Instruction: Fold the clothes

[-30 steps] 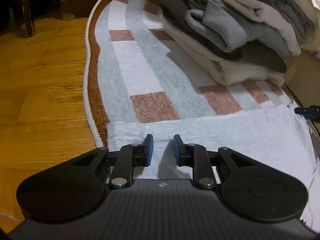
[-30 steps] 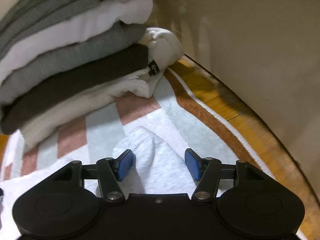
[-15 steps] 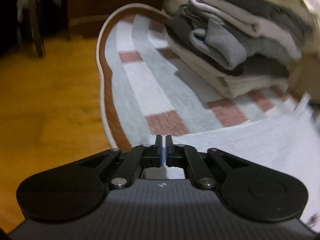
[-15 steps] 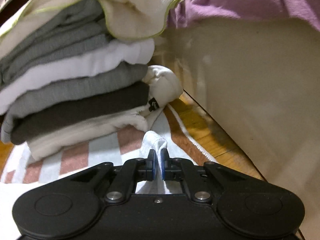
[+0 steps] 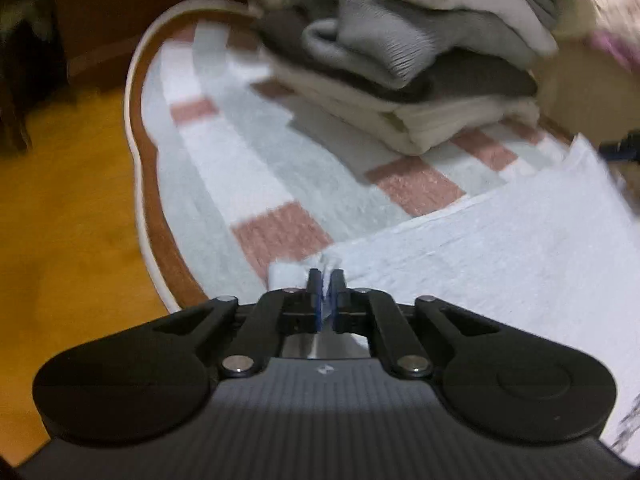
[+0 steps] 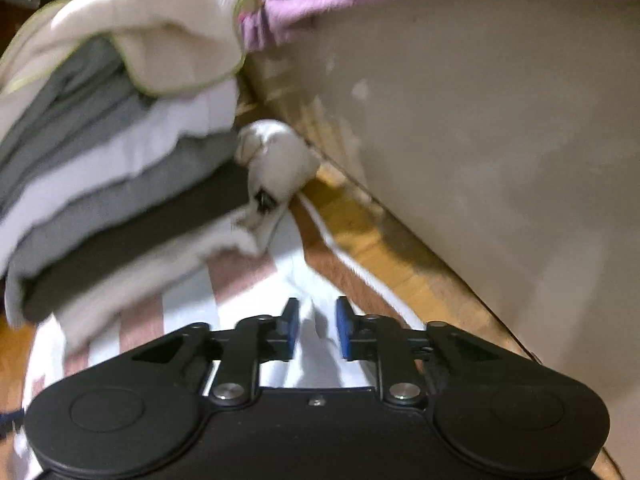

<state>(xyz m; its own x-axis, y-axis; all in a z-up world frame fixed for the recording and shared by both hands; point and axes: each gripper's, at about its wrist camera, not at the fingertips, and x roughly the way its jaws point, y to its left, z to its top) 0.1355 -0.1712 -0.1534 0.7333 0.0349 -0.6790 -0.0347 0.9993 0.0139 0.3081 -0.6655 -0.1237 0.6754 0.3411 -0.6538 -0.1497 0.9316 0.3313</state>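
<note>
A white garment (image 5: pixel 500 248) lies spread on the striped rug (image 5: pixel 248 168). My left gripper (image 5: pixel 326 296) is shut on its near left corner, and a small tuft of fabric sticks up between the blue pads. In the right wrist view my right gripper (image 6: pixel 316 324) pinches a bunched fold of the same white garment (image 6: pixel 316 344), its jaws a little apart around the cloth. The garment's far right corner rises toward the blurred right gripper (image 5: pixel 622 148) at the edge of the left wrist view.
A tall stack of folded clothes (image 5: pixel 420 52) sits on the rug just beyond the garment, and it fills the left side (image 6: pixel 120 200) of the right wrist view. A beige upright panel (image 6: pixel 500 140) stands close on the right. Wooden floor (image 5: pixel 68 220) borders the rug on the left.
Both grippers went from open to shut on the white garment's corners, then lifted. The garment's edge now rises off the rug, and both views are blurred by motion.
</note>
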